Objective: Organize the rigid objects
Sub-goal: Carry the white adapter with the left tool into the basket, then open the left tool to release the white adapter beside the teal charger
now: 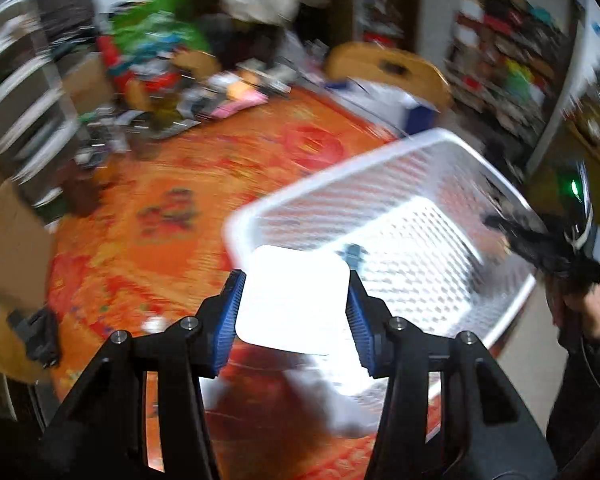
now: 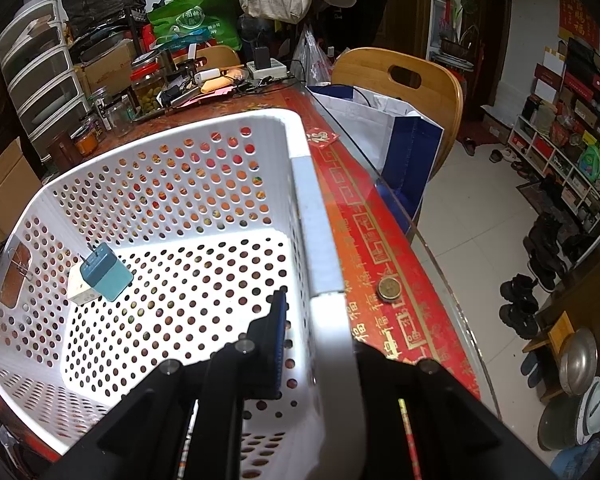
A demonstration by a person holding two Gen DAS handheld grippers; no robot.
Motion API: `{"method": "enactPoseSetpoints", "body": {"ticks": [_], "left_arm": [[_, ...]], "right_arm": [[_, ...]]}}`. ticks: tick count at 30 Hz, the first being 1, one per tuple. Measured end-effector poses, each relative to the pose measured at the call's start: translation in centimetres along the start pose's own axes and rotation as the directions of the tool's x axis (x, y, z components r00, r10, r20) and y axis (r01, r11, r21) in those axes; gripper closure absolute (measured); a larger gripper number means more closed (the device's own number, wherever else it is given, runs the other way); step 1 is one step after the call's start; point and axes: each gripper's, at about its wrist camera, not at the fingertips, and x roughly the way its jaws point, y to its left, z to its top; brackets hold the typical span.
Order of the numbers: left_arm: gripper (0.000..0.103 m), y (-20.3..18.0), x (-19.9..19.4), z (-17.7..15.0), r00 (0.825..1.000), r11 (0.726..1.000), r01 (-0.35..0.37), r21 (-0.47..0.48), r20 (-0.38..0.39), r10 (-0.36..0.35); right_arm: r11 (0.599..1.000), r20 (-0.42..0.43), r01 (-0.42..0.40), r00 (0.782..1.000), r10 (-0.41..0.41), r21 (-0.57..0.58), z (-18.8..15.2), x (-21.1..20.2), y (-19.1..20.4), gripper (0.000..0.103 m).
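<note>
The left gripper pinches a flat white rounded-square plastic block just above the near rim of the white perforated plastic basket, whose table-edge wall the right gripper clamps steady; next, I judge, comes release inside.

one white basket, one blue charger, one coin, one white box

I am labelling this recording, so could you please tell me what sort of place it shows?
Most likely a lived-in home dining room: a wooden chair at a table with a red patterned cover, shoes on the tiled floor, and cluttered storage shelves.
</note>
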Motion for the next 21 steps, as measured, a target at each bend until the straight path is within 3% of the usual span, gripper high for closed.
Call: {"method": "enactPoseSetpoints", "body": {"ticks": [3,8,16,21], "left_arm": [[0.056,-3.6,3.6,0.9,0.992,0.998,0.039,0.054,-0.118,-0.033],[0.056,-6.6,8.6,0.9,0.958,0.990,0.095,0.107,-0.279,-0.062],[0.056,-5.4,11.4,-0.7,0.923,0.993,0.100,0.069,-0.378,-0.066],[0.056,-6.0,11.5,-0.9,0.923,0.990,0.099,0.104,-0.382,-0.052]], "right_arm": [[1.000,-0.001,-0.002,1.000,0.002,0.006,0.0,0.1,-0.1,0.092],[1.000,-0.004,-0.005,1.000,0.005,0.007,-0.1,0.1,-0.1,0.092],[1.000,-0.004,-0.004,1.000,0.004,0.002,-0.2,0.1,0.0,0.092],[1.000,-0.004,-0.006,1.000,0.006,0.002,-0.2,0.1,0.0,0.092]]}}
